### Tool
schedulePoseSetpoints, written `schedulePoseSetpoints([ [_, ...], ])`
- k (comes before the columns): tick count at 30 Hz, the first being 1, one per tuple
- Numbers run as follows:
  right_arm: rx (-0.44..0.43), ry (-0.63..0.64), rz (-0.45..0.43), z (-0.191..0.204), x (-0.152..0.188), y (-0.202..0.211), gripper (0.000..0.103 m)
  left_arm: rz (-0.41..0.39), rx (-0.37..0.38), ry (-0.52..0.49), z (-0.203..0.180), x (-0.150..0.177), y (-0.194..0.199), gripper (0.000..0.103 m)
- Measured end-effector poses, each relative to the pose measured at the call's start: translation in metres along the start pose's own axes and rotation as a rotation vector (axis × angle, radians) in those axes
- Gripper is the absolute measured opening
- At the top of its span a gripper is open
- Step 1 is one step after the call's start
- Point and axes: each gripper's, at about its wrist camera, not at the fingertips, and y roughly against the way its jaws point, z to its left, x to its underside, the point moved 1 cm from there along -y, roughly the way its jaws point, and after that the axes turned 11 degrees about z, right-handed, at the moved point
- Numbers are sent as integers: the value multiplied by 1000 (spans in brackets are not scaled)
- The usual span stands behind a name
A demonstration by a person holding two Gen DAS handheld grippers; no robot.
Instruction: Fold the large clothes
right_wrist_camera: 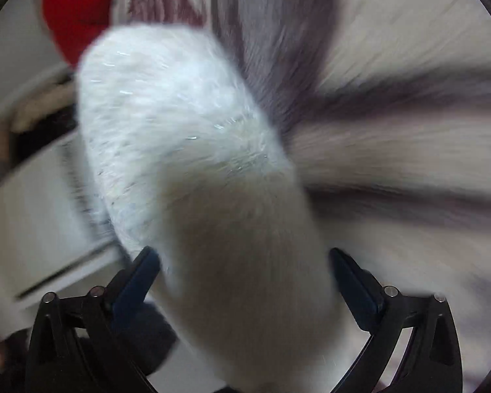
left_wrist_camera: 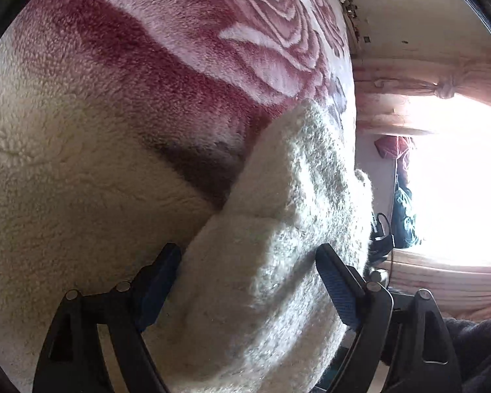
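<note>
A thick cream knitted garment fills the space between the fingers of my left gripper, which is shut on a bunched fold of it above the bed. Its blue-padded fingers press on either side of the fold. In the right wrist view, my right gripper is shut on another thick fold of the same white fuzzy garment, which rises in front of the lens. That view is motion-blurred. The rest of the garment is hidden.
A red-and-white rose-patterned fleece blanket covers the bed, with a cream fleece area at the left. A bright window with pink curtains is at the right. A red object and white furniture show at the left.
</note>
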Motion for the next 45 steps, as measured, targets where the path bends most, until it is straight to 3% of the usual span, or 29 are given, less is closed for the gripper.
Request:
schedulePoseSetpoints([
  [2,-55,63,36,5,-8,-16,103,0,-13,-10,-1,0,0,84],
  [6,-36,148,95,15,-17,-38,103,-4,-13,-2,-1,-2,2,84],
  [8,-17,118,58,15,-18,-40,103,-10,-18,-11,-4,-2,4,84],
  [12,48,130,-6,35,-2,-38,84,-19,-13,-30,-13,0,9,82],
  [16,11,103,-138,40,20,-34,76,-22,-5,-43,-21,-2,14,82],
  [23,-118,183,-124,66,21,-39,73,-39,8,-89,-45,-5,25,82],
  [29,-152,248,-112,96,6,-37,73,-103,12,-118,-70,-18,49,82],
  [32,-186,286,-109,117,-5,-27,73,-146,28,-136,-86,-35,64,82],
  [37,-188,355,-117,154,-28,-1,73,-202,26,-161,-112,-93,80,82],
  [45,-175,473,-109,238,-133,64,73,-279,16,-227,-147,-219,108,82],
])
